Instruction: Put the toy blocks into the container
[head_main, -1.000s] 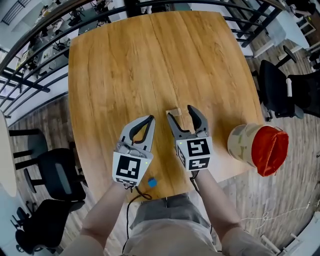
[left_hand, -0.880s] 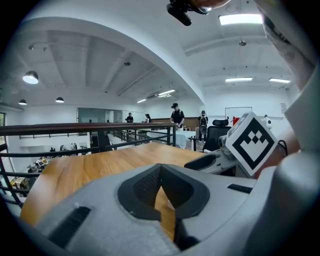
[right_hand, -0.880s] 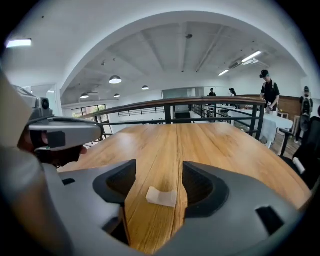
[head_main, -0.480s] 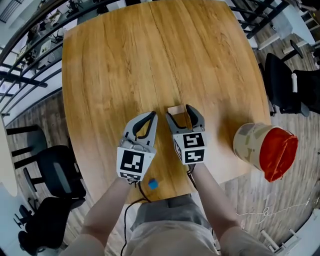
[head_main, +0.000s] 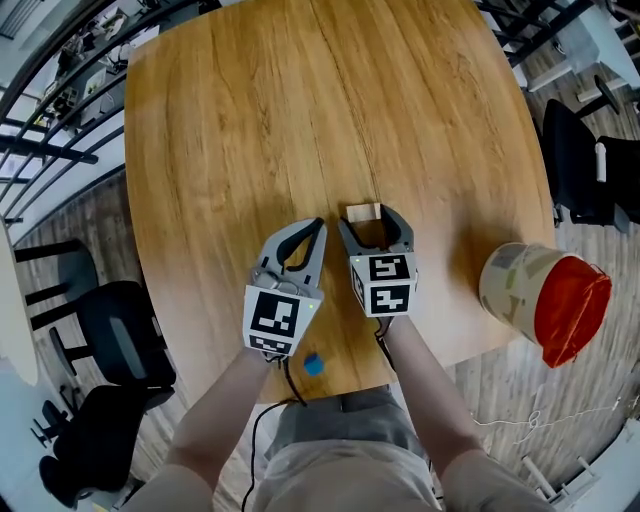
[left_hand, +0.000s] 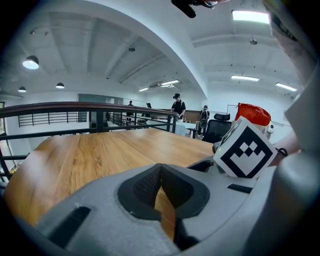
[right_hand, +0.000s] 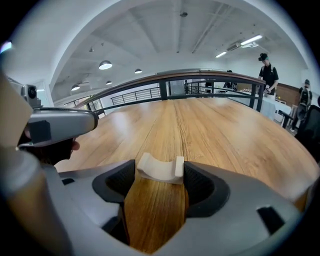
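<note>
A pale wooden arch block (head_main: 363, 212) lies on the round wooden table (head_main: 250, 120), also seen close up as the arch block (right_hand: 160, 168). My right gripper (head_main: 372, 222) is open, low over the table, and its jaws have widened a little. Its fingertips flank the block on both sides in the right gripper view (right_hand: 160, 174). My left gripper (head_main: 316, 228) hovers just to the left, shut and empty, its tips meeting (left_hand: 160, 176). A small blue block (head_main: 314, 365) sits by the table's near edge. The beige container with a red liner (head_main: 540, 295) stands at the right edge.
Black office chairs stand on the floor at the left (head_main: 120, 335) and the right (head_main: 590, 165). A dark railing (head_main: 55, 150) runs beyond the table's far left. People stand far off in the left gripper view (left_hand: 178, 106).
Both grippers have come down toward the table. The right gripper's tips, a little behind the arch block before, now sit on either side of it.
</note>
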